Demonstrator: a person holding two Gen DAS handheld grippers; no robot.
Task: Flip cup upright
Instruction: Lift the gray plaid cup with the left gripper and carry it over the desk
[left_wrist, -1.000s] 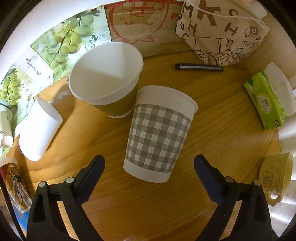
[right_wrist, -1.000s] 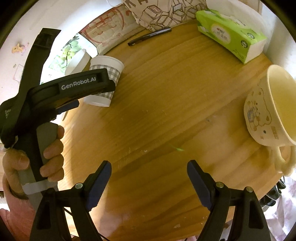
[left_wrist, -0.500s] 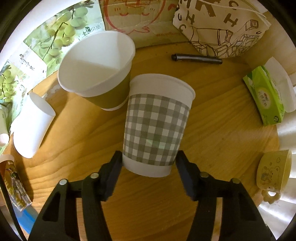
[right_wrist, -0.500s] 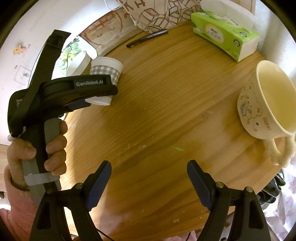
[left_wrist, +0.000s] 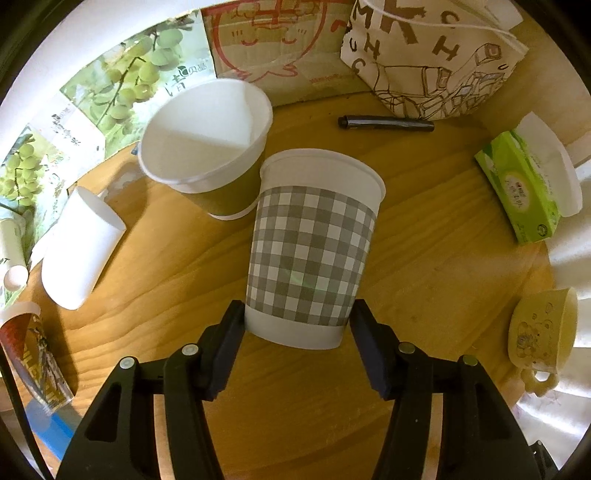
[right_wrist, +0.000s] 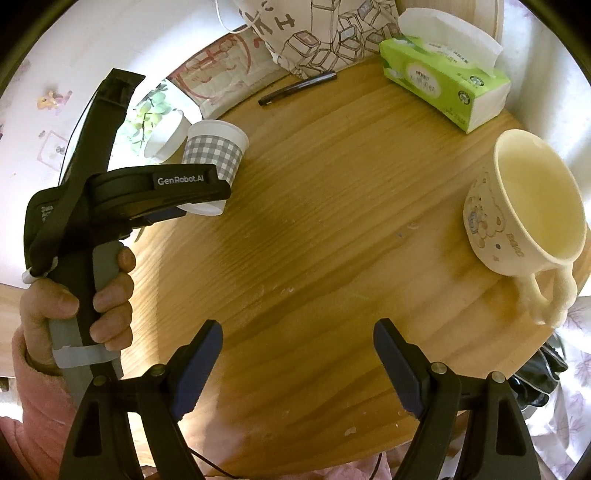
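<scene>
A grey-and-white checked paper cup (left_wrist: 310, 251) stands on the round wooden table (left_wrist: 424, 258), wide rim on top. My left gripper (left_wrist: 297, 332) is shut on its lower part, one finger on each side. The cup also shows in the right wrist view (right_wrist: 212, 155), with the left gripper (right_wrist: 184, 192) around it. My right gripper (right_wrist: 297, 365) is open and empty over the near part of the table, far from the cup.
A brown-banded white cup (left_wrist: 207, 147) stands just behind the checked cup, touching or nearly so. A white cup (left_wrist: 79, 251) lies on its side at left. A pen (left_wrist: 384, 123), tissue pack (left_wrist: 521, 192), patterned bag (left_wrist: 428, 55) and cream mug (right_wrist: 524, 206) ring the table.
My left gripper moved forward and shut on the checked cup's lower part. The right gripper stayed open and shifted slightly.
</scene>
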